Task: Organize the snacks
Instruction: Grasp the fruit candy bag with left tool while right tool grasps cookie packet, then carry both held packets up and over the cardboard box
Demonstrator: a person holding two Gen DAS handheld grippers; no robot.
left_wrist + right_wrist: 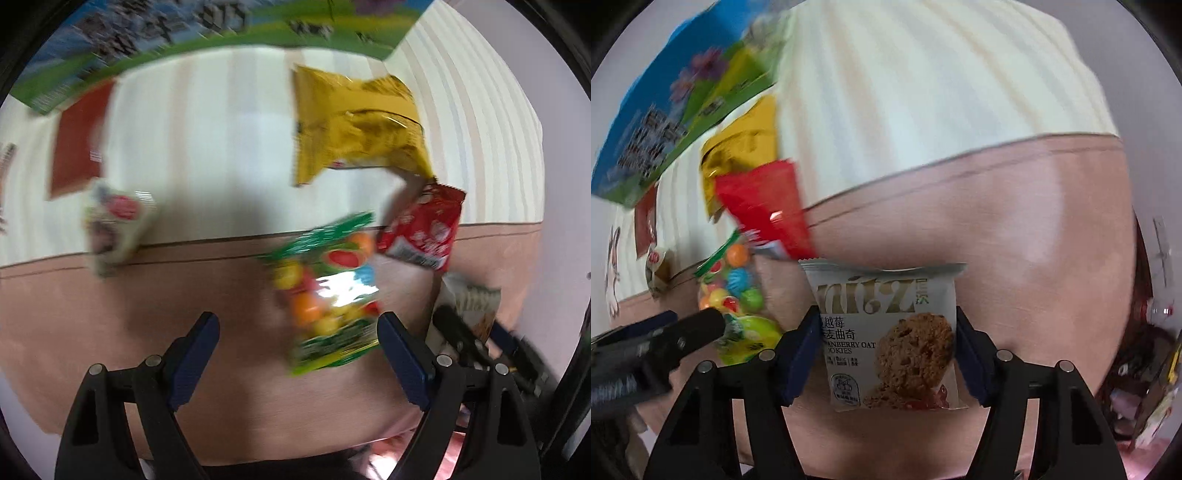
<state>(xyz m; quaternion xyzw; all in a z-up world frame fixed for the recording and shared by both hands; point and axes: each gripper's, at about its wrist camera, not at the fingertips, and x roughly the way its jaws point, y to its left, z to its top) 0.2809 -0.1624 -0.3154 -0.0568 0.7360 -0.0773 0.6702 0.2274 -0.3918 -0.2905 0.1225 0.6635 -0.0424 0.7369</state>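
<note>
The cookie packet (886,332), a small sealed pouch marked cranberry oat cookies, lies flat on the pink band of a soft, cloth-covered surface (1015,221), directly between the jaws of the right gripper (886,354). The blue pads stand at its two side edges, apparently touching them, though whether they already press cannot be told. The packet looks light and crinkly, its film likely slippery and the cookie inside brittle, so a gentle hold across the flat sides, away from the crimped end seals, seems wisest. The left gripper (299,354) hangs with its jaws wide apart over the candy bag (328,291), a soft bag of bright sweets that lies nearer its right pad than its left, untouched as far as the blur shows. A yellow pouch (354,129) and a red packet (424,229) lie beyond.
</note>
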